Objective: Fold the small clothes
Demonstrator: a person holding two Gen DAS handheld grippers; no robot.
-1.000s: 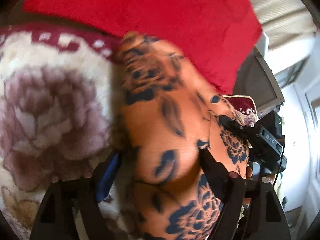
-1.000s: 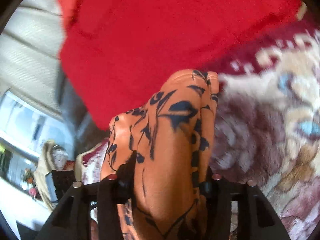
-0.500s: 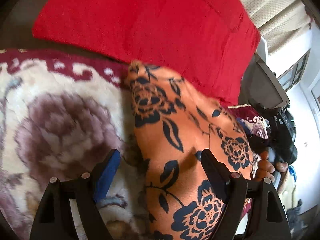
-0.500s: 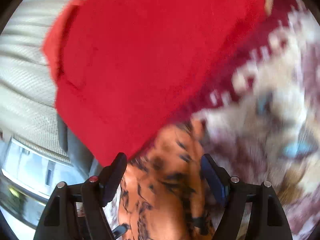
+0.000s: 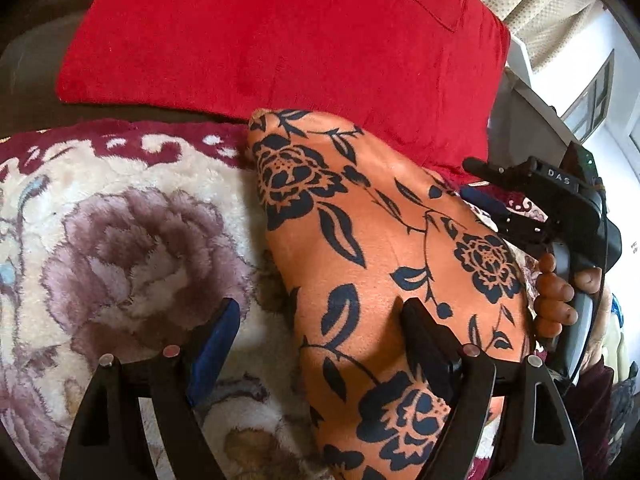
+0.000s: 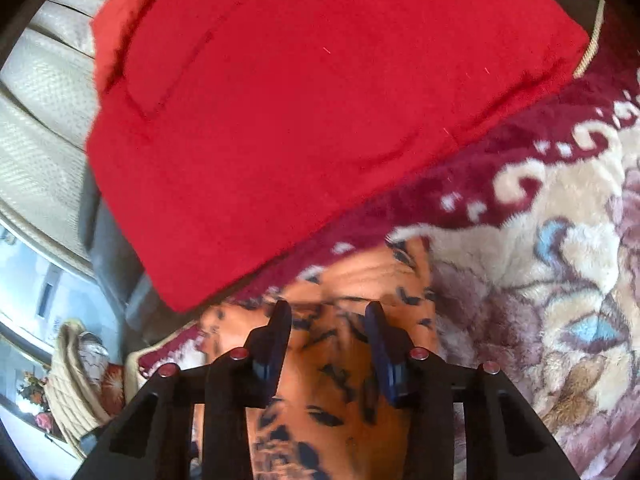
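So the orange floral garment [image 5: 360, 248] now lies folded on the fluffy blanket [image 5: 132, 240], its far end up against the red cushion [image 5: 280, 36]. A second ago both tools were in its folds. Now the left gripper [image 5: 316, 320] has its jaws wide, holding nothing. The right gripper [image 6: 328, 316] jaws have just been closing, cloth beneath them, apparently not pinched. Looks like this fold's finished.

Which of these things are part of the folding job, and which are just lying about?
Job:
orange floral garment
left gripper
right gripper

Lying about:
red cushion
flowered blanket
curtain
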